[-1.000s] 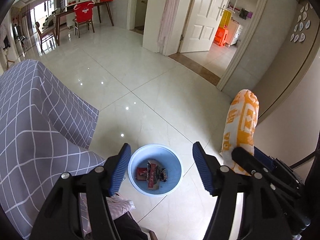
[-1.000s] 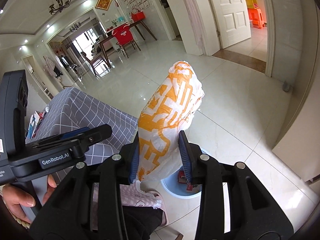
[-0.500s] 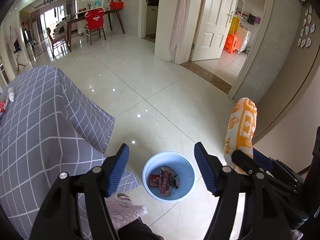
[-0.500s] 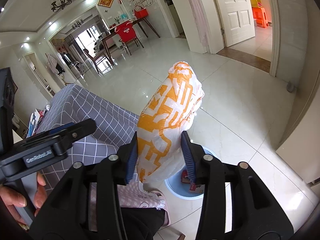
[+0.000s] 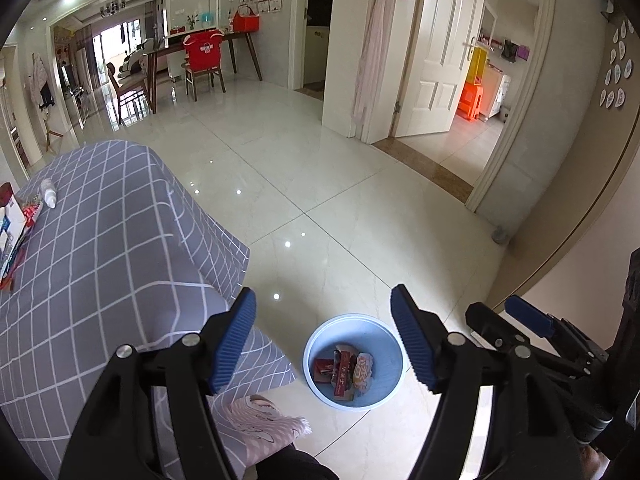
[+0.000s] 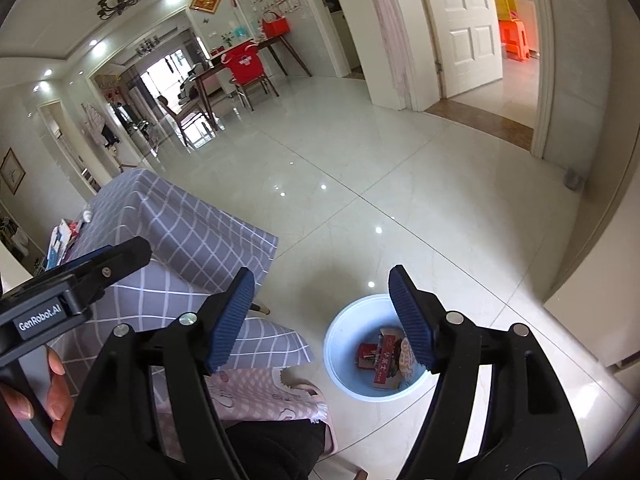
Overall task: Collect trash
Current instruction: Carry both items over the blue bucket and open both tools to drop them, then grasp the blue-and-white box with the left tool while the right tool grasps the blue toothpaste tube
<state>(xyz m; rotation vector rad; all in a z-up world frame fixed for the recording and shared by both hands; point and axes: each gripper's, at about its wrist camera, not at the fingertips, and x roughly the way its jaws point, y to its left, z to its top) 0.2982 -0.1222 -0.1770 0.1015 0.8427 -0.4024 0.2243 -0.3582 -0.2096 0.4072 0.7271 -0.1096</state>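
A light blue bin [image 5: 352,319] stands on the tiled floor below both grippers, also seen in the right wrist view [image 6: 340,334]. Red packets [image 5: 340,374] and an orange-and-white bag [image 5: 363,372] lie inside it. My left gripper [image 5: 322,298] is open above the bin with nothing between its fingers. My right gripper [image 6: 321,280] hangs over the bin too; its jaws are opening and nothing is between them. Its right finger hides part of the bag [image 6: 406,354]. The right gripper [image 5: 520,316] also shows at the right edge of the left wrist view.
A table under a grey checked cloth [image 5: 100,260] stands left of the bin, with boxes [image 5: 12,220] and a small white bottle [image 5: 49,196] at its far end. A pink cloth [image 6: 260,392] lies near the person's lap. A hand [image 6: 52,392] holds the left gripper [image 6: 80,280].
The right jaws have spread and the orange-and-white bag has dropped from them into the bin. The left gripper has risen and drawn back, so more of the table shows.
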